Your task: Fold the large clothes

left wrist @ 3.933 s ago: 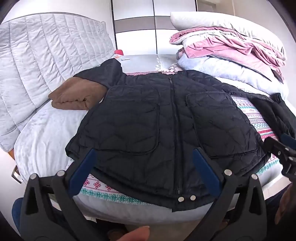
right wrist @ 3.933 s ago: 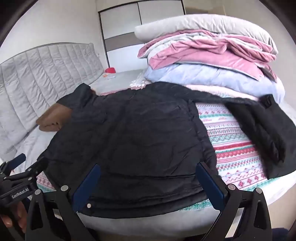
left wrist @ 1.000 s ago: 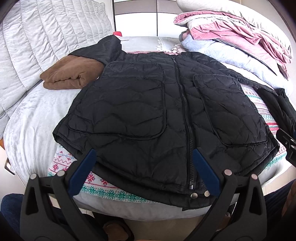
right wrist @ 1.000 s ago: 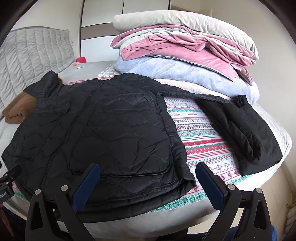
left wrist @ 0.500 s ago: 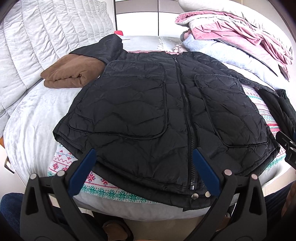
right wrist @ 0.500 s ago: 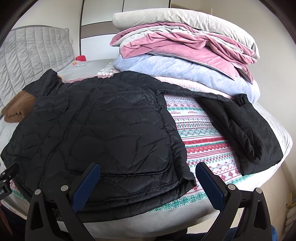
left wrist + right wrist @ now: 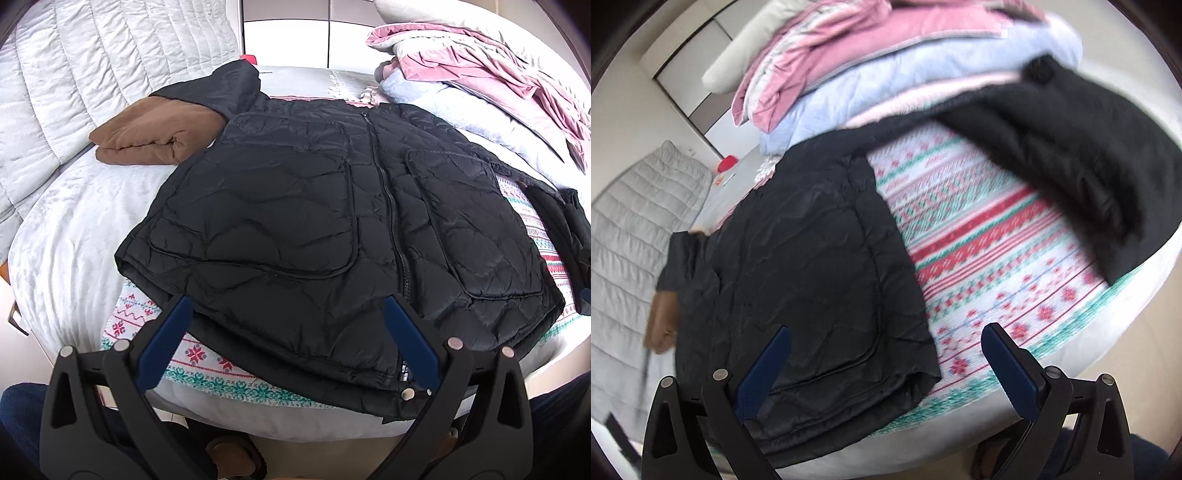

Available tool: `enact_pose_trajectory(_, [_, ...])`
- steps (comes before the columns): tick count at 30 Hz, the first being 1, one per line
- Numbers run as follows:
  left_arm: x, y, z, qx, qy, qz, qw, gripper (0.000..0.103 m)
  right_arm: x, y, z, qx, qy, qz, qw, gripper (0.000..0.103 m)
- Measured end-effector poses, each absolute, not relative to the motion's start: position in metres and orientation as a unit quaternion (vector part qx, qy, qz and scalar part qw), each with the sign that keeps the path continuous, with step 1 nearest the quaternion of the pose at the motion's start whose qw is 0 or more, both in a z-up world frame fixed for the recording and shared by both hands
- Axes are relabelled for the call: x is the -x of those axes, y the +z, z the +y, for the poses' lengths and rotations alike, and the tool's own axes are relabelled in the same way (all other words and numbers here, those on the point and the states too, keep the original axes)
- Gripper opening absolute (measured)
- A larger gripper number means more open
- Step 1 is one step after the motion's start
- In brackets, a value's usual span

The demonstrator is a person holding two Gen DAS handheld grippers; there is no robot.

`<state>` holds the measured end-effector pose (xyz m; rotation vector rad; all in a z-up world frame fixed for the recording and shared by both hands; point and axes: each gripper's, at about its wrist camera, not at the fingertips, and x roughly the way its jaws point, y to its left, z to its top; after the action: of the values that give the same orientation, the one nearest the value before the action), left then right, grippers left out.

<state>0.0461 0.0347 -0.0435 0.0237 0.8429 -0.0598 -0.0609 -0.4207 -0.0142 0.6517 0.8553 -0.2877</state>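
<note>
Black quilted jacket [image 7: 332, 221] is lying flat just ahead of my left gripper [image 7: 288, 332], its right sleeve [image 7: 1071, 147] blurring in my right view. Both grippers are gaping wide, my right gripper [image 7: 886, 362] hovering over the hem corner, gripping nothing.

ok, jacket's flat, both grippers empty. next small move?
Probably move the right hand-held gripper, open and empty, toward the outstretched sleeve to fold it over the black jacket. The jacket lies zipped and flat, with that sleeve still spread across the patterned blanket.
</note>
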Motion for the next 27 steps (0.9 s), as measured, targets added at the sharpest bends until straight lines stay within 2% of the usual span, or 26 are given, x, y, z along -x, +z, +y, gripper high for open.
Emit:
enact_pose_trajectory(4, [-0.048,-0.047,0.033,-0.013,-0.032,0.416,0.909,0.103,0.039,-0.041,-0.423,-0.321,-0.145,0.439,0.826,0.086])
enact_pose_trajectory(6, [-0.049,-0.048,0.033,-0.014,-0.033,0.418,0.908,0.103,0.029,-0.052,-0.418,-0.312,-0.152,0.458,0.818,0.064])
enact_pose_trajectory(8, [-0.049,-0.05,0.033,-0.014,-0.035,0.423,0.905,0.103,0.019,-0.066,-0.413,-0.295,-0.159,0.485,0.807,0.02])
enact_pose_trajectory(10, [-0.052,-0.054,0.03,-0.016,-0.038,0.429,0.902,0.103,0.017,-0.075,-0.411,-0.292,-0.151,0.495,0.804,0.009])
enact_pose_trajectory(13, [-0.052,-0.06,0.027,-0.024,-0.047,0.438,0.898,0.103,0.022,-0.07,-0.413,-0.285,-0.155,0.481,0.815,0.004])
enact_pose_trajectory(19, [-0.048,-0.067,0.017,-0.041,-0.063,0.446,0.892,0.103,0.037,-0.055,-0.43,-0.291,-0.196,0.447,0.823,0.003])
enact_pose_trajectory(24, [-0.053,-0.067,0.021,-0.044,-0.065,0.45,0.889,0.103,0.048,-0.047,-0.436,-0.288,-0.237,0.432,0.821,0.003])
enact_pose_trajectory(27, [-0.059,-0.061,0.029,-0.03,-0.063,0.452,0.889,0.103,0.041,-0.044,-0.419,-0.252,-0.203,0.451,0.831,0.009])
